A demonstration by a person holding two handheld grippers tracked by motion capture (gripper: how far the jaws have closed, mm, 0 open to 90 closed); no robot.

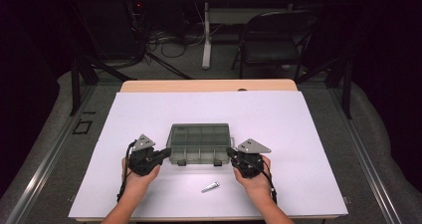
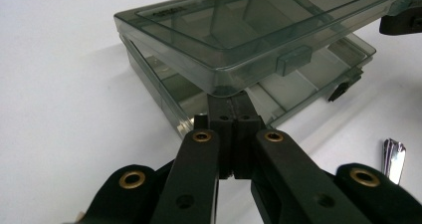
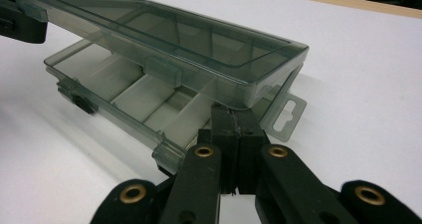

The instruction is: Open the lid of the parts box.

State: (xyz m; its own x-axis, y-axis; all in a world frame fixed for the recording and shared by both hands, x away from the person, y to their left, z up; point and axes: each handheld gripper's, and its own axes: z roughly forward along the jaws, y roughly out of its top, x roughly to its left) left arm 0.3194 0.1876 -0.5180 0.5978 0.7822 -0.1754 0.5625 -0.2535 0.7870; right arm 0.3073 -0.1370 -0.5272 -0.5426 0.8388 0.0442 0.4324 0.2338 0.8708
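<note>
A smoky see-through compartment box [image 1: 199,143] lies on the white table top. Its lid [image 2: 239,20] is lifted a little at the front, off the divided base [image 2: 303,82]. My left gripper [image 1: 168,153] is at the box's front left corner. Its jaws are shut together, tips [image 2: 231,100] tucked under the lid's corner. My right gripper [image 1: 230,153] mirrors it at the front right corner, shut, tips [image 3: 233,115] under the lid [image 3: 164,32] above the base [image 3: 124,92]. Nothing is pinched between either pair of jaws.
A small shiny metal piece [image 1: 210,186] lies on the table between my hands, and shows again as a metal piece [image 2: 394,157] to the right of the left gripper. A folding chair [image 1: 278,35] and a second table stand beyond the far edge. The box's hang tab [image 3: 288,115] sticks out at its right end.
</note>
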